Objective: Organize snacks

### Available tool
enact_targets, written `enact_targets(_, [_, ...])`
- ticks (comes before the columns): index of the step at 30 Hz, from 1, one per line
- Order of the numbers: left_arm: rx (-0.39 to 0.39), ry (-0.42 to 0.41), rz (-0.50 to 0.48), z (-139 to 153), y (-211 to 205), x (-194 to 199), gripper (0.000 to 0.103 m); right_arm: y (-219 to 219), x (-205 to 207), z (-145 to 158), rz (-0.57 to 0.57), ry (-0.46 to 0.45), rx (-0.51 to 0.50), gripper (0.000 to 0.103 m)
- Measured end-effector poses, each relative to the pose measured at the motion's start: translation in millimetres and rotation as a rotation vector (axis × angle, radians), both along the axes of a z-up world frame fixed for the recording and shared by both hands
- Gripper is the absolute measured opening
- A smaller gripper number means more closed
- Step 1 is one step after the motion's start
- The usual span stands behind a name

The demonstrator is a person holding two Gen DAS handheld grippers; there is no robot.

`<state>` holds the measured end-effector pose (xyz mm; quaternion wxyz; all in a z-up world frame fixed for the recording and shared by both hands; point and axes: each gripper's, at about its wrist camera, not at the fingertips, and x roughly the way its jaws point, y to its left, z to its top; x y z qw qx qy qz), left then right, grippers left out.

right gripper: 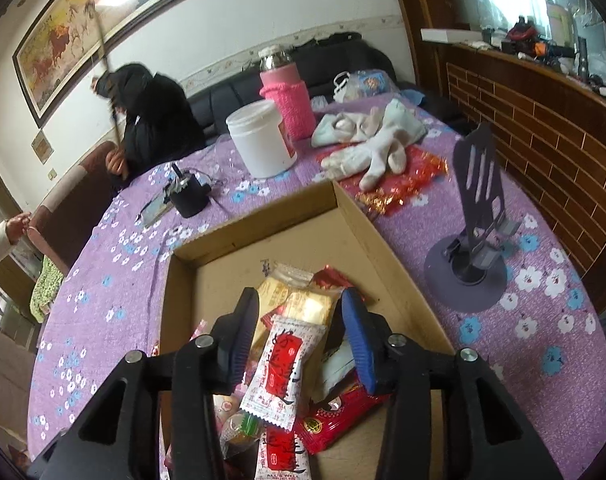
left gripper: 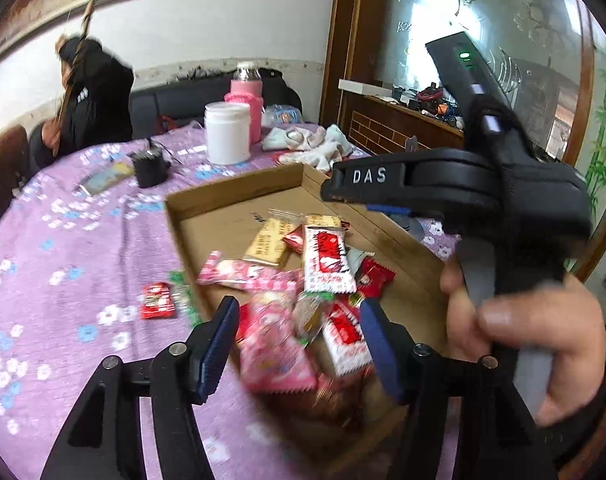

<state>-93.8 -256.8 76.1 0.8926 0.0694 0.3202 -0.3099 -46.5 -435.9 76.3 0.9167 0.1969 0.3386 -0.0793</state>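
Though tilted, white-red packet [right gripper: 281,364] lengthwise upward.

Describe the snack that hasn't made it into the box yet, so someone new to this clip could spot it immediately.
Start at the shallow cardboard box on the purple flowered tablecloth. In the left wrist view, just outside the box's left wall, a small red packet lies flat on the cloth beside a blurred green wrapper. Unlike the packets heaped in the box, it sits on the cloth, red with a white patch.

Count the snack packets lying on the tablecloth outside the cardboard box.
2 seen: a red packet left of the box, and a green packet between it and the box wall. Others may be hidden behind the grippers.
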Motion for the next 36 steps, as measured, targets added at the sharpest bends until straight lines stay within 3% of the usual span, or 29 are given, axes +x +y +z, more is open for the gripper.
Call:
enact_targets(5, [-0.001, -0.068, 0.020, 12, 38, -28, 0.093, 16, -13, 17, -0.006, -0.080, -0.109, 0.051])
enact_targets(8, [-0.009, -0.101, 0.055, 16, 65, -40, 0.099, 26, -33, 25, -0.010, -0.098, -0.111, 0.055])
enact_targets(9, [-0.008, -0.105, 0.065, 17, 72, -42, 0.100, 30, -44, 26, -0.008, -0.117, -0.101, 0.061])
enact_targets(19, [-0.033, -0.069, 0.074, -9, 99, -57, 0.102, 67, -142, 5, -0.078, -0.171, -0.134, 0.085])
enact_targets(27, [0.029, -0.070, 0.049, -21, 86, -64, 0.102, 76, -180, -18, -0.139, -0.152, -0.202, 0.085])
enact_targets(33, [0.089, -0.108, 0.048, -18, 73, -61, 0.102, 74, -178, -19, -0.159, -0.130, -0.222, 0.085])
enact_targets(36, [0.049, -0.093, 0.037, -17, 78, -59, 0.102, 76, -176, -17, -0.151, -0.138, -0.236, 0.085])
